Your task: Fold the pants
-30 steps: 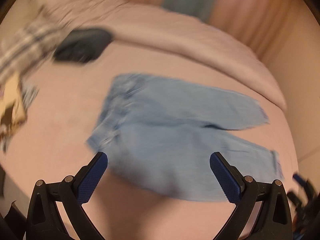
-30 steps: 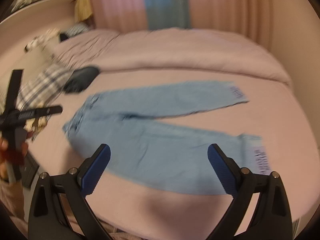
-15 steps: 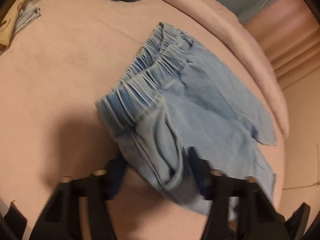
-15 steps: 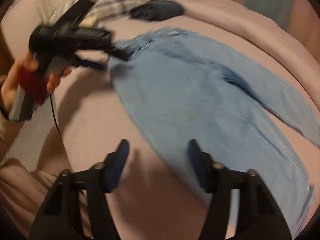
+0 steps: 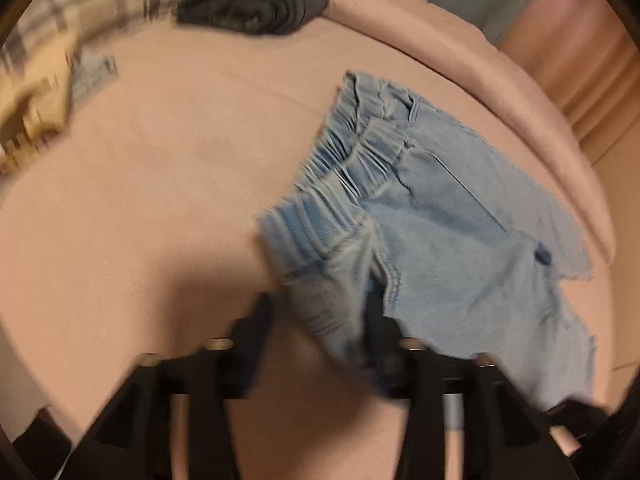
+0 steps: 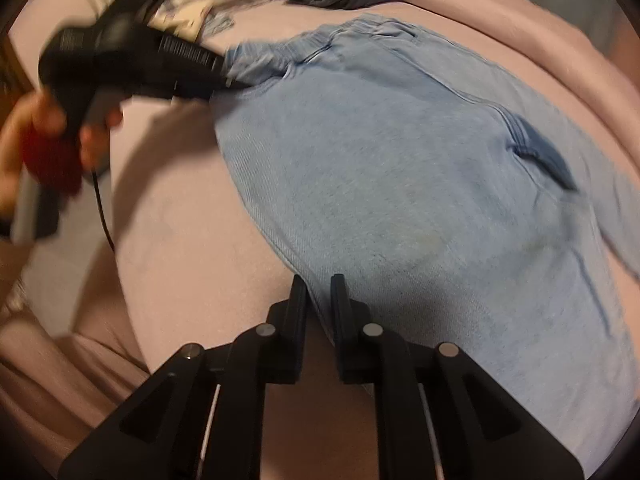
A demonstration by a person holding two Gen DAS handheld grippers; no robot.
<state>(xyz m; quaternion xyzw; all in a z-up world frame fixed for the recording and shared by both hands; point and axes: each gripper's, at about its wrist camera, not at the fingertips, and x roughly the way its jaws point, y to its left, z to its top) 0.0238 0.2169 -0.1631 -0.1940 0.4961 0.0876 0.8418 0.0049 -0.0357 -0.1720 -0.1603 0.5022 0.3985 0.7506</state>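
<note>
Light blue pants (image 5: 460,220) lie flat on the pink bed (image 5: 140,180), elastic waistband toward the left. My left gripper (image 5: 320,316) is at the near waistband corner. Its jaws are opening with the bunched corner between them, and the left finger (image 5: 260,320) stands just off the cloth. The right wrist view shows the pants (image 6: 400,180) spread wide, with the left gripper (image 6: 224,76) at the waistband, held by a hand (image 6: 24,136). My right gripper (image 6: 320,296) sits on the near side edge of the pants. Its jaws are closing, almost together, pinching that edge.
A dark folded garment (image 5: 252,4) and a plaid cloth (image 5: 100,4) lie at the far left of the bed, beyond the waistband. A rolled pink duvet (image 5: 460,52) runs along the far side. A thin black cable (image 6: 102,216) hangs from the left gripper.
Both grippers came down from wide open above the bed onto the pants. The left is now around the waistband corner and the right has narrowed onto the near side edge.
</note>
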